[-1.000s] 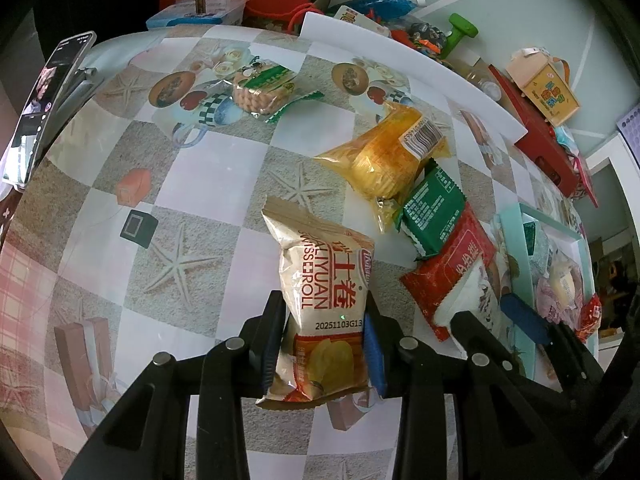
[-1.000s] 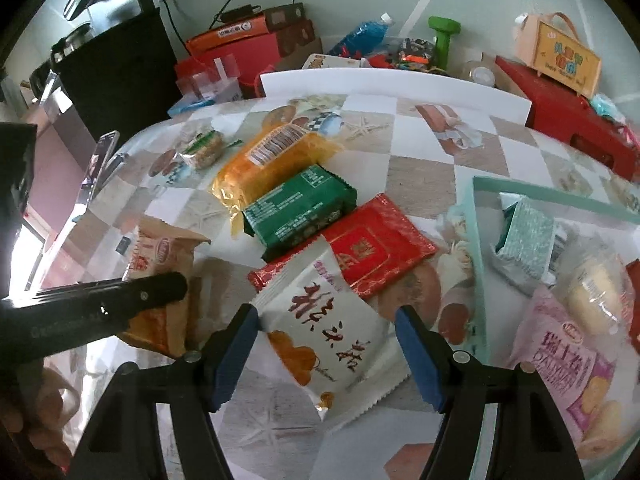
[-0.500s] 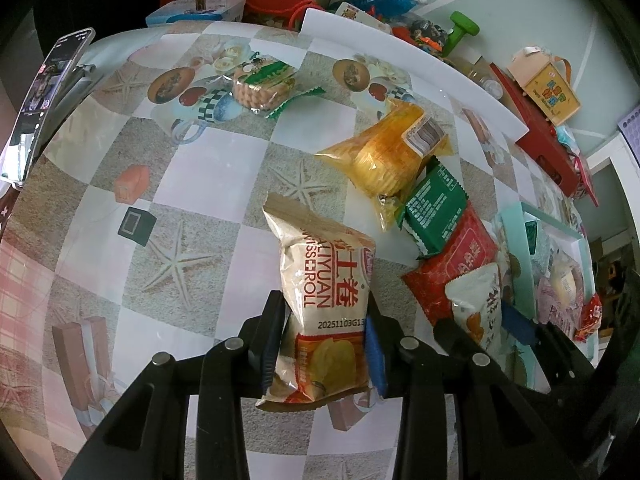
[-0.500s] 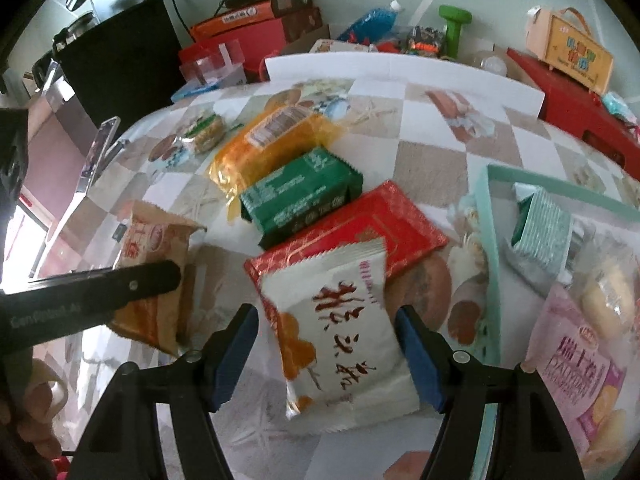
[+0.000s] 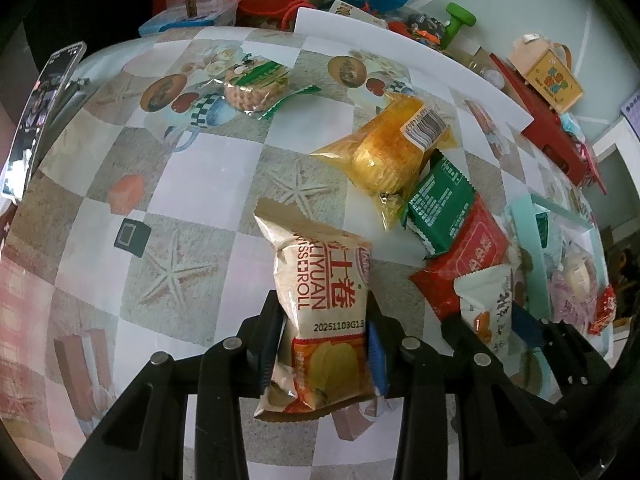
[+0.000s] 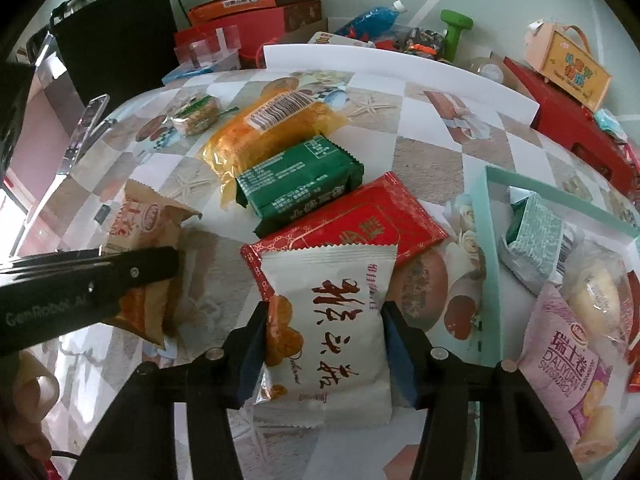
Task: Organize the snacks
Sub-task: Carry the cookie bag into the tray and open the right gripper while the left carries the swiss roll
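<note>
My left gripper point(image 5: 324, 344) is shut on the lower half of a tan Swiss roll packet point(image 5: 324, 276), which stands upright over the checkered table. The jaws of my right gripper point(image 6: 324, 332) are closing on a white snack packet point(image 6: 332, 300); both blue pads touch its sides. That packet overlaps a red packet point(image 6: 360, 220). Behind lie a green packet point(image 6: 300, 176), a yellow packet point(image 6: 272, 128) and a small biscuit pack point(image 6: 196, 114). In the right wrist view the left gripper's finger point(image 6: 120, 276) shows at the left with the tan packet point(image 6: 144, 220).
A teal tray point(image 6: 490, 240) at the right holds several snacks, among them a pink Swiss roll packet point(image 6: 568, 360). A phone on a stand point(image 5: 40, 112) is at the left edge. A white board point(image 5: 400, 48), red boxes and a green dumbbell point(image 5: 458, 22) line the far side.
The right gripper's jaws have narrowed from wide apart to touching the white packet, which now sits squarely between them. The left gripper and its tan packet have stayed put.
</note>
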A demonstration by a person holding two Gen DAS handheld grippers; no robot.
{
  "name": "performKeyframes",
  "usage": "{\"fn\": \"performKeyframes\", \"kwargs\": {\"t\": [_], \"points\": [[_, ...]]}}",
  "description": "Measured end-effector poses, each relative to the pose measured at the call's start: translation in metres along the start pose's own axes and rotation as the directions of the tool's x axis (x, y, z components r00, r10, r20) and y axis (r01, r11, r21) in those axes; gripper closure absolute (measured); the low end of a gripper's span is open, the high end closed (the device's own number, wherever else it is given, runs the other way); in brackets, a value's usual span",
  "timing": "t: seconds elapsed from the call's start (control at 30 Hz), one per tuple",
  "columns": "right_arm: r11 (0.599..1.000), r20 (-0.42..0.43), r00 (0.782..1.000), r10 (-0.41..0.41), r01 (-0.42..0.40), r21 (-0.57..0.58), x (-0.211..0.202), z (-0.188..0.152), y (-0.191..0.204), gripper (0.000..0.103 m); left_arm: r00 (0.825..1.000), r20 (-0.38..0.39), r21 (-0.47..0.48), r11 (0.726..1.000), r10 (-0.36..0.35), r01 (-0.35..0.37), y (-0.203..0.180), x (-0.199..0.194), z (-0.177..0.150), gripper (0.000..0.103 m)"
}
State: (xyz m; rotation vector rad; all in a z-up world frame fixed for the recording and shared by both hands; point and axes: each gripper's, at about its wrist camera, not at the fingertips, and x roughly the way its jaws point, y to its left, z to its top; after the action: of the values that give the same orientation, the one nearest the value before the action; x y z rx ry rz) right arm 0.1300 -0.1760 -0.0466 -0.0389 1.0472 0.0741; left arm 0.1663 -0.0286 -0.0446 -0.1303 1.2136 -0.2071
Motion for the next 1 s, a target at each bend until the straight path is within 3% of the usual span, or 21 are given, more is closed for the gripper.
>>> {"fn": "performKeyframes", "kwargs": {"t": [0.3, 1.0], "points": [[1.0, 0.007, 1.0, -0.014, 0.014, -0.002, 0.002, -0.003, 0.002, 0.048, 0.998, 0.013, 0.068, 0.996, 0.061, -0.062, -0.012, 0.003, 0.002, 0.064], [0.999, 0.115, 0.993, 0.003, -0.007, 0.033, -0.029, -0.001, -0.001, 0.048, 0.989, 0.146, 0.056, 0.998, -0.013, 0.005, -0.019, -0.041, 0.008, 0.066]]}}
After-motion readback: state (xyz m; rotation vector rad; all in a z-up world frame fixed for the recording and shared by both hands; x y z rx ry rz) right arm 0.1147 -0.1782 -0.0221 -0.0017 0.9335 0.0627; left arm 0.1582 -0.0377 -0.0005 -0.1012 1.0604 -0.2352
